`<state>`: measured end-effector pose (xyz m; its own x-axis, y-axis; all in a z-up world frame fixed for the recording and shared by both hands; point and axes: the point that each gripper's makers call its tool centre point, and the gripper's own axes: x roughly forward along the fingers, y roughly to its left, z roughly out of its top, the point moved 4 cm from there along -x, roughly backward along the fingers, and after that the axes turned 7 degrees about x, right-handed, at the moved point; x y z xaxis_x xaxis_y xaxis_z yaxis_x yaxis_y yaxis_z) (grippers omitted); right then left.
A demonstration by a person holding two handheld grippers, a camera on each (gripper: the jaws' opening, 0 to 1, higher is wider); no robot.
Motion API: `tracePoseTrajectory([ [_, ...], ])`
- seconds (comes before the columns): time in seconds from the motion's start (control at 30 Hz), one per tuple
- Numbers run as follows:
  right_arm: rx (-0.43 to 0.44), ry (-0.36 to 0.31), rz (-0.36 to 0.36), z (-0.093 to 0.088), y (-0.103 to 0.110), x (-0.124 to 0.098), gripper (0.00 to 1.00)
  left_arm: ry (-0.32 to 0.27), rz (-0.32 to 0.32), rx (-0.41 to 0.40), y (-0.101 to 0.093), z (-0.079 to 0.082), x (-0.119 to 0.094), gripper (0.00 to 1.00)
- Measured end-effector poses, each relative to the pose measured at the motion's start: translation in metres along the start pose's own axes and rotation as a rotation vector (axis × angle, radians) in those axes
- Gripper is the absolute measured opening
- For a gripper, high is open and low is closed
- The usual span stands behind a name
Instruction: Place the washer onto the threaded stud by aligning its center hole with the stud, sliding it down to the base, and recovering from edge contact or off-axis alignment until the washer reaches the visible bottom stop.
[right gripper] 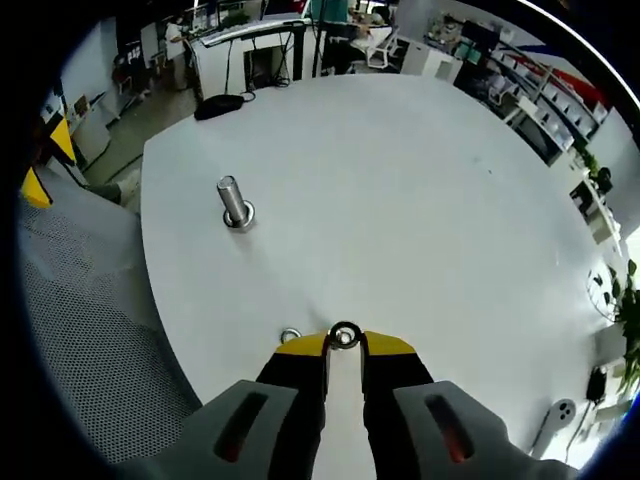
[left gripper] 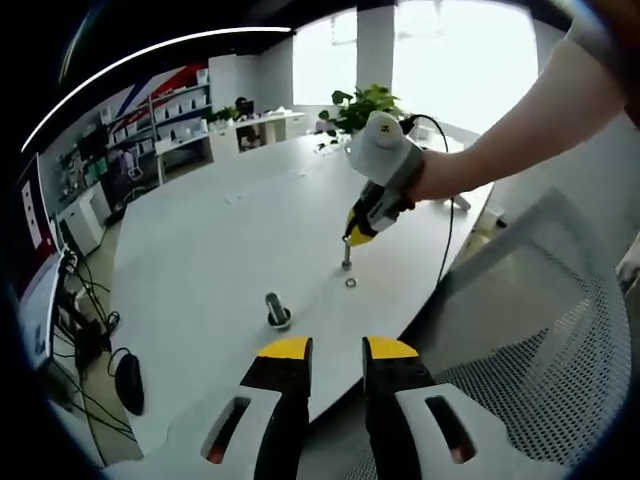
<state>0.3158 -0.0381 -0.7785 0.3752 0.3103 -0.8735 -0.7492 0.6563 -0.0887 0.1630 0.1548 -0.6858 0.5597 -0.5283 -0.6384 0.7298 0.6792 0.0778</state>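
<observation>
On the white table (left gripper: pixel 220 240) a threaded stud (left gripper: pixel 277 309) stands upright on its round base, ahead of my open left gripper (left gripper: pixel 338 350), which holds nothing. Further back, my right gripper (left gripper: pixel 358 236) points down over a second small upright stud (left gripper: pixel 347 258). A loose washer (left gripper: pixel 351 283) lies just in front of that stud. In the right gripper view my right gripper (right gripper: pixel 344 345) is shut on a washer (right gripper: pixel 345 336) at its yellow tips. A spare washer (right gripper: pixel 290 335) lies to the left, and the larger stud (right gripper: pixel 235 203) stands further off. How far the held washer sits on the small stud is hidden.
A grey mesh chair (left gripper: pixel 540 330) sits at the table's near edge and appears as the chair (right gripper: pixel 80 330) in the right gripper view. The person's arm (left gripper: pixel 520 130) reaches in from the right. A potted plant (left gripper: pixel 365 105) and a cable (left gripper: pixel 445 240) are at the far end.
</observation>
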Motion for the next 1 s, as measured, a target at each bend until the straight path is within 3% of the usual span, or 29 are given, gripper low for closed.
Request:
tracePoseTrajectory([
  [1.0, -0.016, 0.088, 0.037, -0.016, 0.001, 0.032, 0.14, 0.008, 0.029, -0.015, 0.005, -0.002, -0.001, 0.18],
])
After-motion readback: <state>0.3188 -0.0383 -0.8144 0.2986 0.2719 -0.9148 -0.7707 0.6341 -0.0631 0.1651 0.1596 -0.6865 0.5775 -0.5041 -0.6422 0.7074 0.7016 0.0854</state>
